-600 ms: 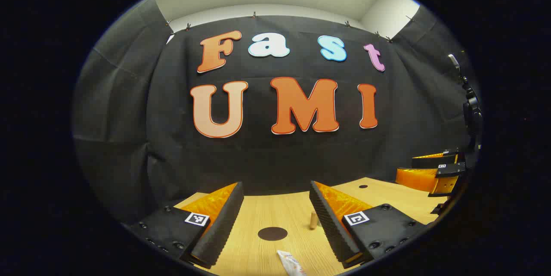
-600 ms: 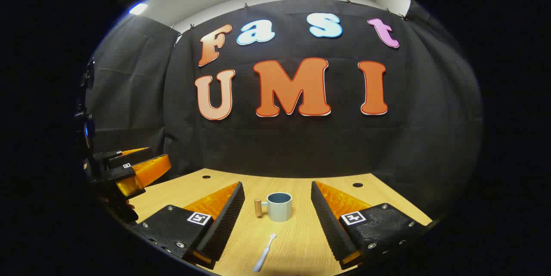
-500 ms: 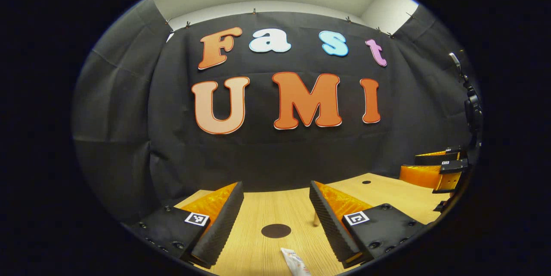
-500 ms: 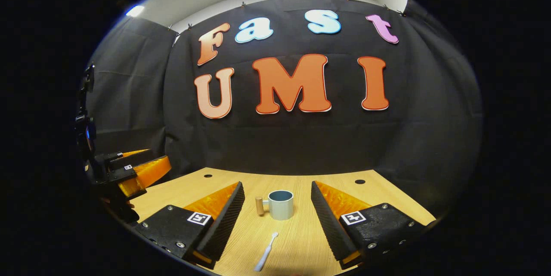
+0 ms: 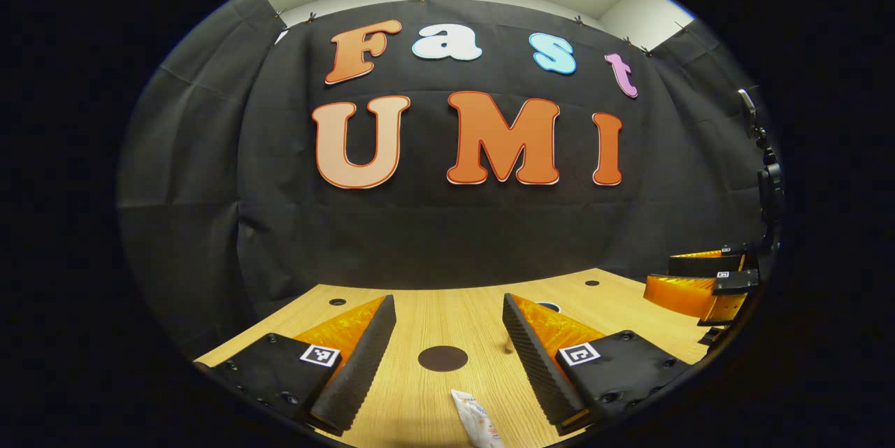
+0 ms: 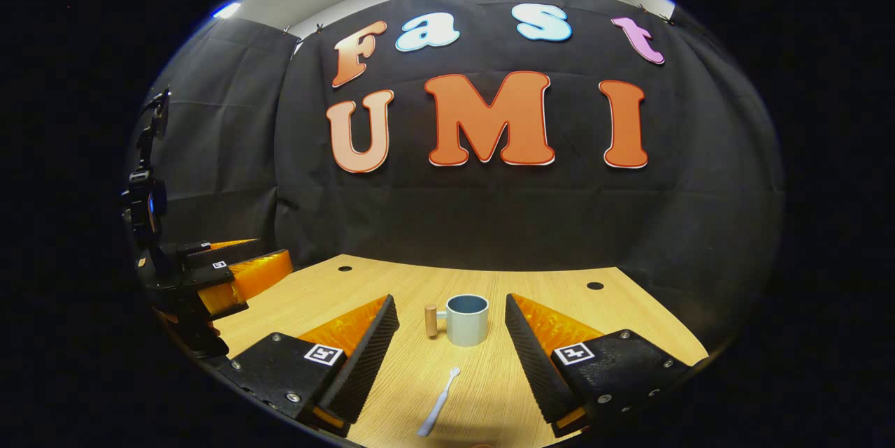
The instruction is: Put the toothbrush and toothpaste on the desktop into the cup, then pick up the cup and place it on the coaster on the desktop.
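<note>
In the left gripper view, a white toothpaste tube (image 5: 477, 418) lies on the wooden desktop (image 5: 447, 322) near the bottom edge, between the fingers of my open left gripper (image 5: 447, 319). A dark round coaster (image 5: 442, 358) lies just beyond it. The right gripper view has a pale blue cup (image 6: 467, 320) with a wooden handle standing upright ahead of my open right gripper (image 6: 451, 315). A white toothbrush (image 6: 439, 402) lies flat on the desktop (image 6: 391, 287) in front of the cup, between the fingers. Each gripper is above the table and touches nothing.
The other gripper appears at the far side of each view: the right one (image 5: 703, 280) at the right edge, the left one (image 6: 217, 277) at the left edge. Small dark holes (image 6: 595, 286) dot the desktop's far side. The black cloth wall stands behind the table.
Both cameras have tilted down a little and more desktop shows. The cup and toothbrush sit slightly farther up in the right gripper view. Both grippers stay open.
</note>
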